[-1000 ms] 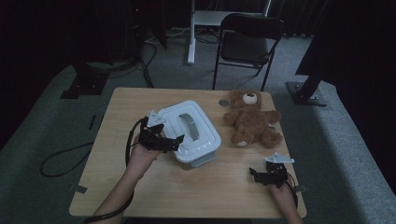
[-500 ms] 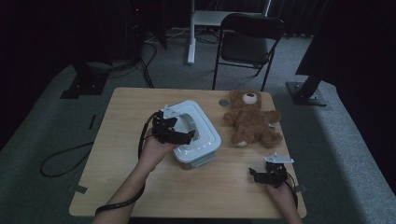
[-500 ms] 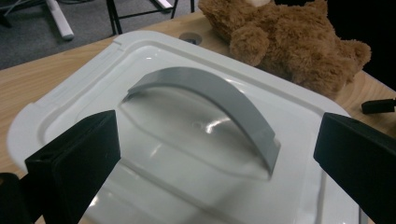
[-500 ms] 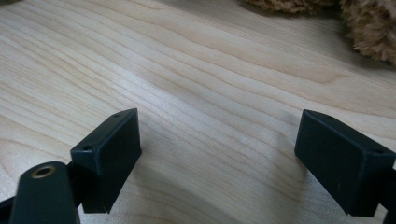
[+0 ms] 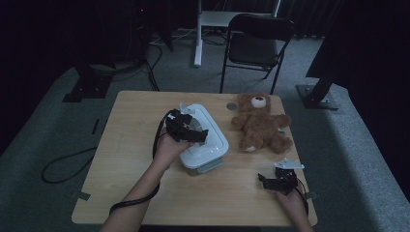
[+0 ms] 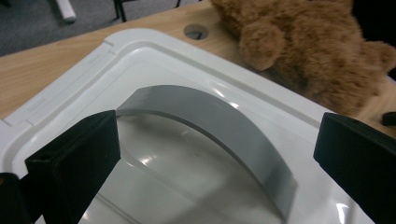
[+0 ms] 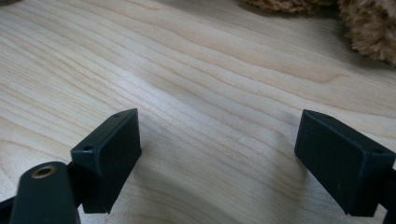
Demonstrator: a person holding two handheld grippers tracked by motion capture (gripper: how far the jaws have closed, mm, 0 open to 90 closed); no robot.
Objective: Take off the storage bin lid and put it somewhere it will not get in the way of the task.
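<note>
The left gripper (image 5: 189,129) hovers over a white box (image 5: 212,145) in the middle of the table (image 5: 125,145), its jaws spread wide and holding nothing. Between and just beyond the jaws arches the grey handle (image 6: 219,126) of the lid (image 6: 154,60); whether the jaws touch the lid cannot be told. The box lies directly under this gripper, with its grey latch (image 5: 209,167) on the side nearest the person.

Just past the box, to the gripper's right, a brown teddy bear (image 5: 261,123) lies on its back, close to the box but apart from it in the high view. A small round grommet (image 5: 232,105) sits in the tabletop between box and bear, at the far edge. Nothing stands between the left gripper and the handle.

The right gripper (image 5: 280,181) rests low near the table's near right corner, well apart from the box, its jaws also wide apart and empty. The bear lies ahead of it.

The left gripper view shows the lid closely: glossy white plastic with a raised rim, a sunken clear centre that catches light, and the flat curved handle spanning it. The bear's fur (image 6: 308,51) is behind. The right gripper view shows bare pale wood grain (image 7: 210,93) between its jaws and a fringe of fur (image 7: 369,32) at the top edge. The high view adds a dark folding chair (image 5: 256,43) and cables on the floor beyond the table.
</note>
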